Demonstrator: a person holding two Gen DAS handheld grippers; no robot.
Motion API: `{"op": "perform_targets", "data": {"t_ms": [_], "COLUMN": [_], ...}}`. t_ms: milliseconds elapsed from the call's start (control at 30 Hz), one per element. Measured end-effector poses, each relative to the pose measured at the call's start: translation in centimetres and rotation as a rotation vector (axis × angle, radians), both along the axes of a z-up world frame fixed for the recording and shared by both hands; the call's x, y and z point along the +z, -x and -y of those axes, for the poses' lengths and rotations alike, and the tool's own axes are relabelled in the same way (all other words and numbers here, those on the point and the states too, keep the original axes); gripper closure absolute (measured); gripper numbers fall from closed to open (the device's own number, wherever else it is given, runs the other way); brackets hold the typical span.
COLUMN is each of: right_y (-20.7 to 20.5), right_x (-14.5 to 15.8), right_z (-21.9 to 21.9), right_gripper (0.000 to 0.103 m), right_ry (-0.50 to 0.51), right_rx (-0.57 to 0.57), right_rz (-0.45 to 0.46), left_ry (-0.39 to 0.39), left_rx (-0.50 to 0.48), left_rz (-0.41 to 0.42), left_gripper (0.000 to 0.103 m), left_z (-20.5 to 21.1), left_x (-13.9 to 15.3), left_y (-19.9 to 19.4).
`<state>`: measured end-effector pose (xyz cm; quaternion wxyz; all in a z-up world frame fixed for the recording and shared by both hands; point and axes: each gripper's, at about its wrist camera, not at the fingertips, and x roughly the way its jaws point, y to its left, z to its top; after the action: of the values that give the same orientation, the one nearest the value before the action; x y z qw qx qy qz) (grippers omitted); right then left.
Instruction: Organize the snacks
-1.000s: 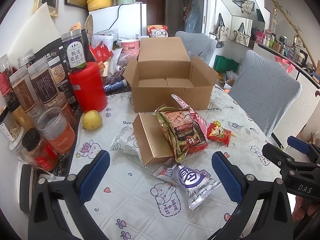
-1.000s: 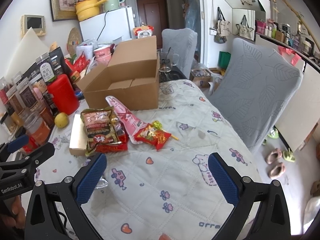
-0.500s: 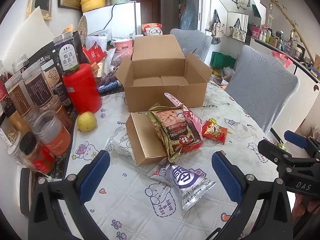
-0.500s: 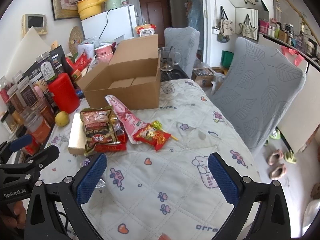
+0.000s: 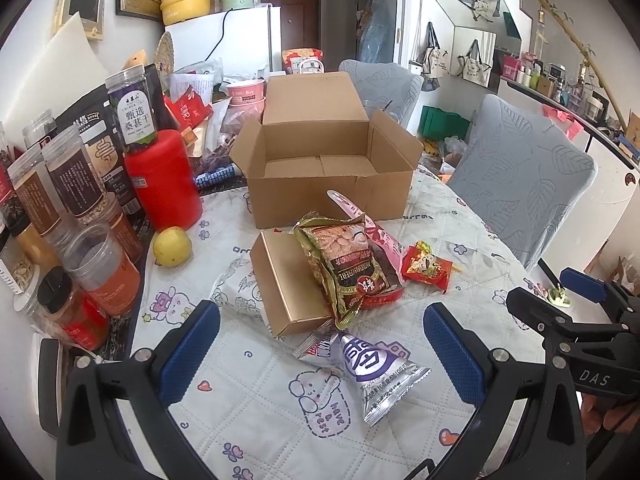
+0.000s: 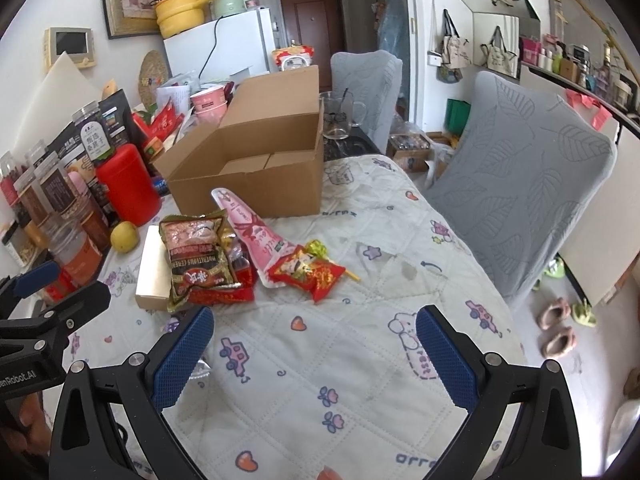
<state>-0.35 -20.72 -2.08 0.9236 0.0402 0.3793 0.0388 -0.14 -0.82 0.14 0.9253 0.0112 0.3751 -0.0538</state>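
The left wrist camera sits low above the quilted tablecloth (image 5: 248,412), looking along its own blue-padded fingers (image 5: 190,346) toward the far open cardboard box (image 5: 328,184), with the silver-purple packet (image 5: 376,364) nearest. The right wrist camera stands further right and a little farther back, facing the same box (image 6: 256,168) at a slant, over bare cloth (image 6: 340,360). Both share the box, the cereal bag (image 5: 352,264) (image 6: 198,256), the lemon (image 5: 172,246) (image 6: 125,236) and the red canister (image 5: 162,178) (image 6: 128,188); each shows the other gripper at its edge
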Motion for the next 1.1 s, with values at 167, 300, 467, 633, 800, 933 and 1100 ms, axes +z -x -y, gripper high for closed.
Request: {"op": "perform_targets", "data": {"t_ms": [167, 300, 467, 633, 800, 933, 1100], "right_y": [0.0, 0.1, 0.2, 0.6, 1.1, 1.4, 1.2], "right_x": [-0.1, -0.1, -0.2, -0.5, -0.4, -0.5, -1.4], "right_z": [0.0, -0.2, -0.5, -1.0, -1.7, -2.4, -3.7], "right_gripper": [0.0, 0.0, 0.0, 0.0, 0.0, 0.0, 0.0], "right_ry": [-0.001, -0.003, 0.001, 0.001, 0.008, 0.012, 0.0], "right_rx": [0.006, 0.014, 0.027, 0.049, 0.077, 0.109, 0.174], "right_rz": [0.002, 0.0, -0.004, -0.005, 0.012, 0.023, 0.008], "left_ry": [0.002, 0.009, 0.02, 0.035, 0.042, 0.05, 0.051], "left_rx": [0.006, 0.017, 0.034, 0.05, 0.061, 0.08, 0.124], "left_rz": [-0.001, 0.007, 0.01, 0.01, 0.016, 0.01, -0.004], "left_gripper": [0.0, 0.0, 0.0, 0.0, 0.0, 0.0, 0.0], "left_z": [-0.1, -0.4, -0.9, -1.4, -1.7, -2.4, -3.7], "left_x": [0.0, 0.1, 0.0, -0.1, -0.3, -0.8, -1.7], "left_y": [0.2, 0.4, 0.9, 1.3, 2.1, 2.7, 3.4]}}
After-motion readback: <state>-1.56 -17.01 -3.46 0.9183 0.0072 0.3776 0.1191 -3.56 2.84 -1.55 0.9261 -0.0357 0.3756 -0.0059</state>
